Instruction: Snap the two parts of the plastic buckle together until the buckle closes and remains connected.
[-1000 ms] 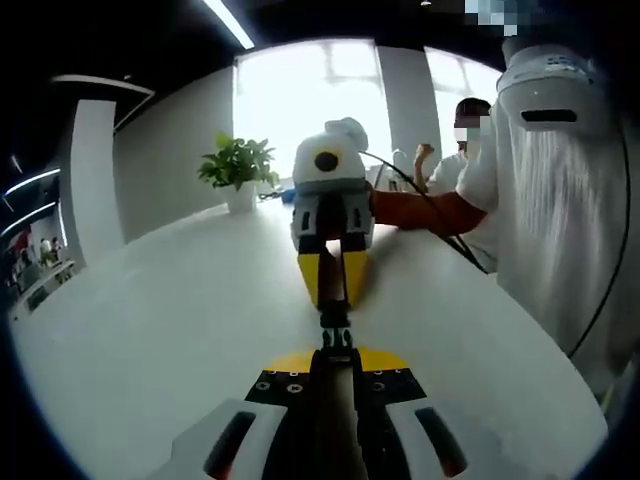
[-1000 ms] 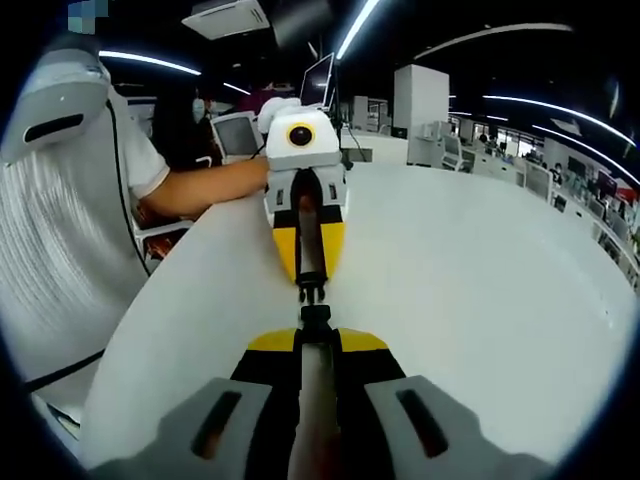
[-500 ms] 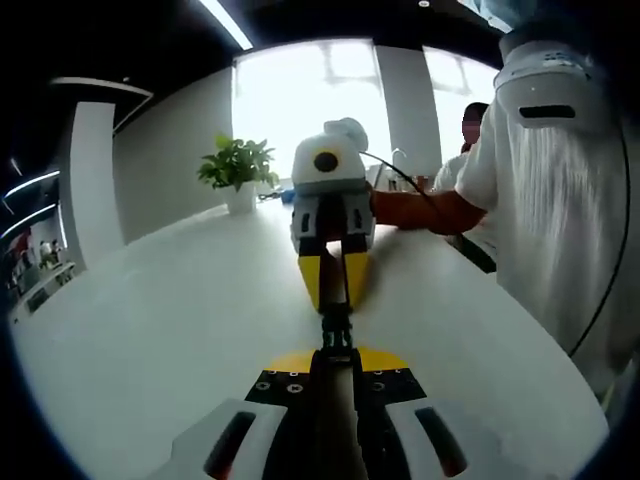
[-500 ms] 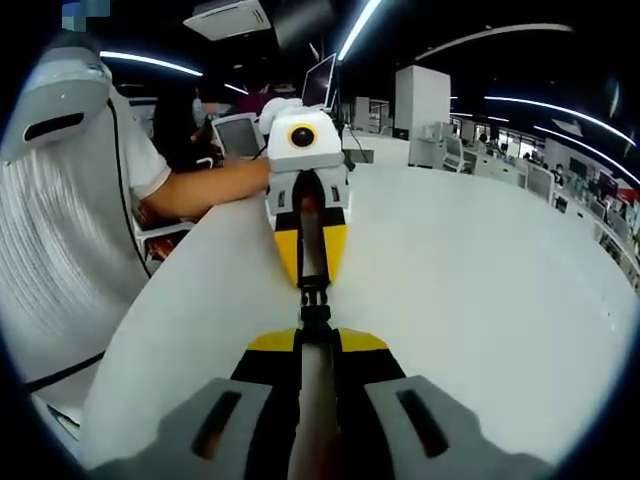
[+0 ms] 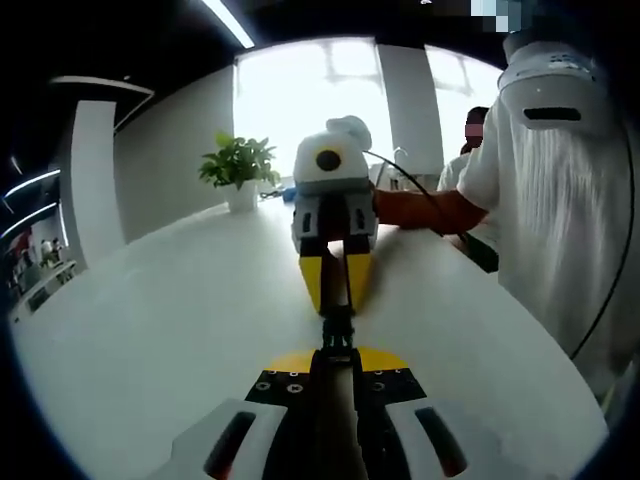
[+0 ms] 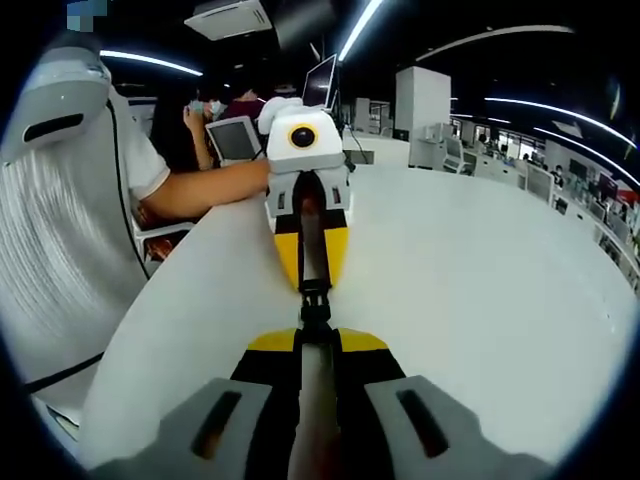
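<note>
The black plastic buckle hangs just above the white table, stretched between my two grippers, which face each other. In the left gripper view my left gripper is shut on the near half of the buckle. The right gripper comes from opposite with its yellow jaws shut on the far half. In the right gripper view the buckle spans from my right gripper to the left gripper. The two halves meet with no gap showing between them.
A person in a white shirt stands at the table's edge, holding both grippers. A potted plant stands at the far end. Another person sits behind a laptop. The white tabletop stretches wide to the side.
The two grippers have drawn closer together. A small gap between the buckle halves a second ago has closed, and the halves now touch.
</note>
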`<state>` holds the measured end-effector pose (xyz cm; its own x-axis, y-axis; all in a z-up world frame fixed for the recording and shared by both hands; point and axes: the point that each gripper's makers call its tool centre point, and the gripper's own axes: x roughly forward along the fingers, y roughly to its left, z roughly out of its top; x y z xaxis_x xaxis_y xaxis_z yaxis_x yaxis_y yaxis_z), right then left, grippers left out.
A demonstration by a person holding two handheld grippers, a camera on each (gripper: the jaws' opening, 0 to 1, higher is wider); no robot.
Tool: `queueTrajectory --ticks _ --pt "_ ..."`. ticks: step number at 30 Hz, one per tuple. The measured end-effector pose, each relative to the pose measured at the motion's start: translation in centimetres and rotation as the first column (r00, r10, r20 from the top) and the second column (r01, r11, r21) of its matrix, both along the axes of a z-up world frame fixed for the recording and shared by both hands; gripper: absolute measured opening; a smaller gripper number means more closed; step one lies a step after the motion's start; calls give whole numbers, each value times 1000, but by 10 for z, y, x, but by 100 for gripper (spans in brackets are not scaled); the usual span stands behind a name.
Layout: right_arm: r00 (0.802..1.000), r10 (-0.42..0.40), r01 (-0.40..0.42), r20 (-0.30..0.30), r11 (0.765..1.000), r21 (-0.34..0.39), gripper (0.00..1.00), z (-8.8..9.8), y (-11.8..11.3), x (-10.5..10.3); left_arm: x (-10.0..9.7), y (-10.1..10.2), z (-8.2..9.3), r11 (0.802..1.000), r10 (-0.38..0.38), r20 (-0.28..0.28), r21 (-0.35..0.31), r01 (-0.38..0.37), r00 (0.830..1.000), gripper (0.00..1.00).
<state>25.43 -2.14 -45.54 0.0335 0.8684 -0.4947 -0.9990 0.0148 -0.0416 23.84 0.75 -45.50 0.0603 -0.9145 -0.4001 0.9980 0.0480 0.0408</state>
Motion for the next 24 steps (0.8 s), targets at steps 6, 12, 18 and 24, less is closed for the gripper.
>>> queueTrajectory --ticks 6,12,18,24 --pt "1000 0 0 4 1000 -1 13 0 0 1 -1 -3 0 1000 -11 -1 -16 11 1000 12" --pt "1000 0 0 8 1000 -4 12 -1 0 1 -3 -4 0 1000 -8 -6 -14 8 1000 12" --pt "1000 0 0 7 1000 0 12 -1 0 1 0 -3 -1 1000 -5 -25 -12 5 1000 12" --pt "1000 -1 1 5 1000 -2 12 -1 1 1 1 -2 -1 1000 -3 -28 -6 2 1000 12"
